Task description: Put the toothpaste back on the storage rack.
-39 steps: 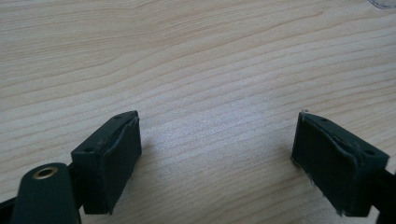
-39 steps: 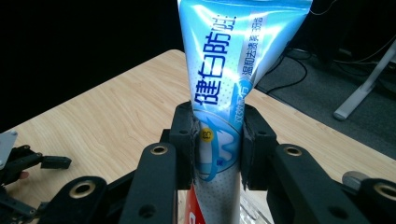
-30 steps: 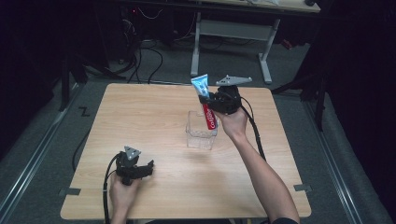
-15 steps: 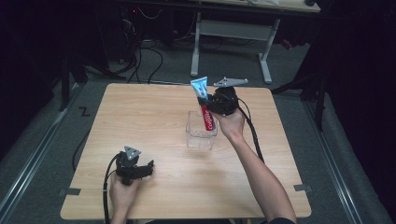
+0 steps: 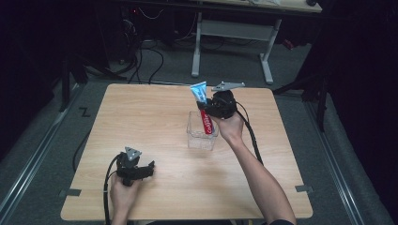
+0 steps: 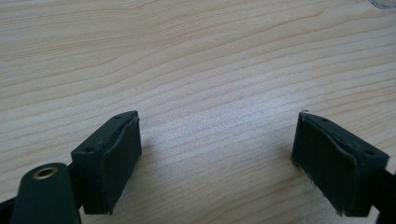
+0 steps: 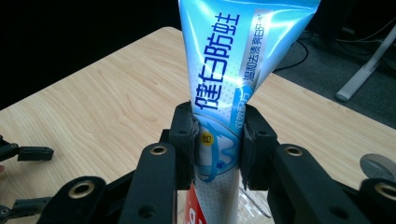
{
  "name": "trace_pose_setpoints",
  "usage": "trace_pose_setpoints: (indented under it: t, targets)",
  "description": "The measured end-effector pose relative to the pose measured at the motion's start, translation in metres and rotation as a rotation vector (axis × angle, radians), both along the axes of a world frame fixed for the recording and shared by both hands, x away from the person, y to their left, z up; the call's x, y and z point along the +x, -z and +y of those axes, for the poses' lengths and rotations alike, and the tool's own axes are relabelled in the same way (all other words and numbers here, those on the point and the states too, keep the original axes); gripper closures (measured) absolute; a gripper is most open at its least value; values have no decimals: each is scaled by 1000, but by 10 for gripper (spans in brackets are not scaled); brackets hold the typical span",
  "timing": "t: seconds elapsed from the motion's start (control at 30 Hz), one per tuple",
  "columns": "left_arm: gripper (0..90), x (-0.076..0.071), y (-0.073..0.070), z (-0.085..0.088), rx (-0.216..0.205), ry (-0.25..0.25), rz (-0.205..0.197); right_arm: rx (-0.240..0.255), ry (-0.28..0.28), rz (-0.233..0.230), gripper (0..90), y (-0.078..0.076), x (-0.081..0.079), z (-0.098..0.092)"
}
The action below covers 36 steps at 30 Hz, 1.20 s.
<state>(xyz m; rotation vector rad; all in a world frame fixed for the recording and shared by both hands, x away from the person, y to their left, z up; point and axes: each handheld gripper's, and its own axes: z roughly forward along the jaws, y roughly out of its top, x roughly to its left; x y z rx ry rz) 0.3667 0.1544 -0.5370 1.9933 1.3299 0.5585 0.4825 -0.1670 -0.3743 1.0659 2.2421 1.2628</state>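
Now the right tongs (image 5: 209, 107) are pinching the toothpaste tube (image 5: 203, 108), holding it upright in the clear container (image 5: 202, 137) mid-worktop (image 5: 155, 112); nothing's shifting, release looks next. Left tongs (image 5: 143, 168) are idling, spread.

I see a pale matt wood-grain table (image 6: 196, 56) and a glossy plastic tube (image 7: 233, 60). The box (image 5: 199, 139) looks like clear, smooth plastic. My gripper pads (image 6: 119, 161) look matt black.

This looks like a lab or recording studio: a pale wooden worktop (image 5: 155, 122) stands alone on grey carpet, black curtains all round, loose cables (image 5: 141, 56) trailing over the floor beyond it, and a white-legged desk (image 5: 232, 42) behind.
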Motion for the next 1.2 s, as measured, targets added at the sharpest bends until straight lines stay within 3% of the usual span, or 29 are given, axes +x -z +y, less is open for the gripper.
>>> trace_pose_setpoints:
  t: [1.2]
  targets:
    - [160, 0, 0, 0, -3, -2, -1, -56, -3, 37, 701, 24, -2, 1]
